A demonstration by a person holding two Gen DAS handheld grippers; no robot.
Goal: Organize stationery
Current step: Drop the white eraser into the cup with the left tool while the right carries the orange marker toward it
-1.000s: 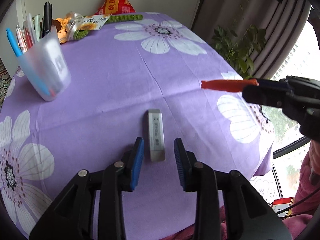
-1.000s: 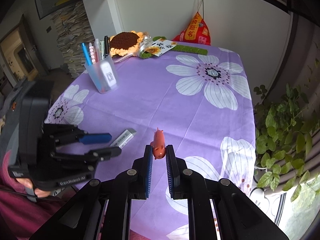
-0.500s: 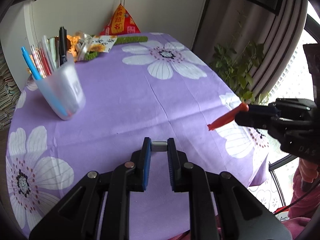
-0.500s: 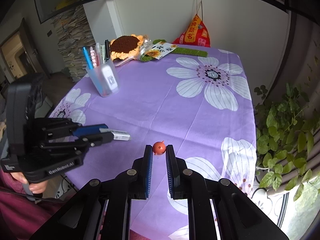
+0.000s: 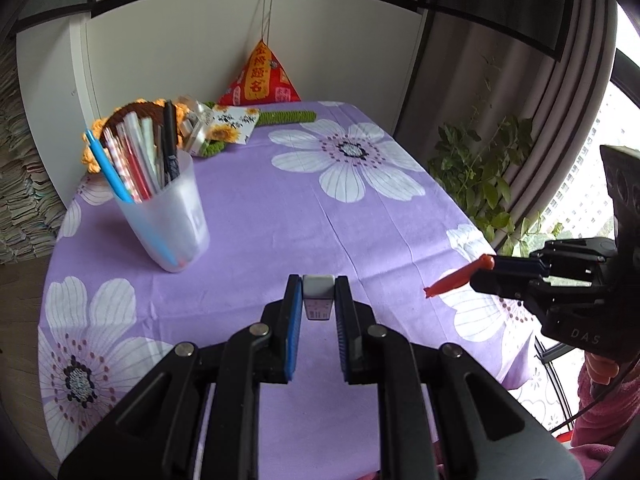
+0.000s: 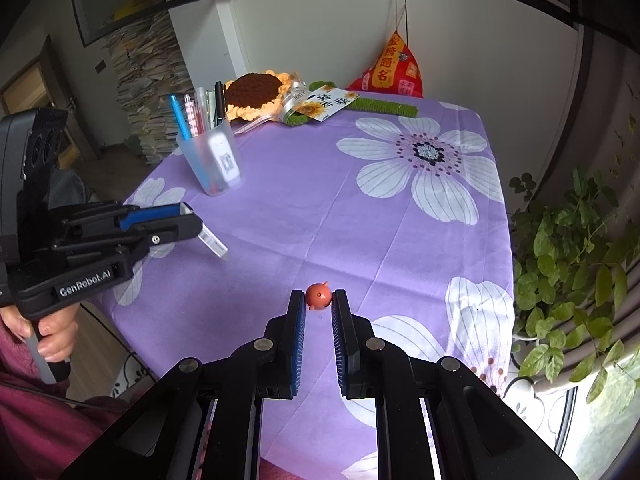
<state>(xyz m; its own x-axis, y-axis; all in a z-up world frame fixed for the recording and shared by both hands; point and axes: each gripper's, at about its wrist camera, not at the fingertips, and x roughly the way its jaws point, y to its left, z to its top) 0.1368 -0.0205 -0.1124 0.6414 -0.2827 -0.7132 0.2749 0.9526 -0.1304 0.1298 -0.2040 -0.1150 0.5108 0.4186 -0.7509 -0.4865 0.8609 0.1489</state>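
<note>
My left gripper [image 5: 318,290] is shut on a white eraser [image 5: 318,298] and holds it above the purple tablecloth; the eraser also shows sticking out of that gripper in the right wrist view [image 6: 212,241]. My right gripper [image 6: 318,300] is shut on an orange pen [image 6: 318,296], seen end-on; in the left wrist view the pen [image 5: 456,276] points left and down from the gripper. A translucent pen cup [image 5: 170,216] with several pens stands at the left, far from both grippers; it also shows in the right wrist view [image 6: 212,158].
A crocheted sunflower [image 6: 254,94], a card and green crochet strip [image 6: 380,106], and a red triangular pouch [image 5: 260,80] lie at the table's far end. A potted plant [image 6: 568,248] stands off the right edge. The flowered cloth [image 5: 320,200] covers the table.
My left gripper closed on the eraser and lifted it off the cloth. My right gripper kept the orange pen and tilted it, tip now angled down; both grippers rose.
</note>
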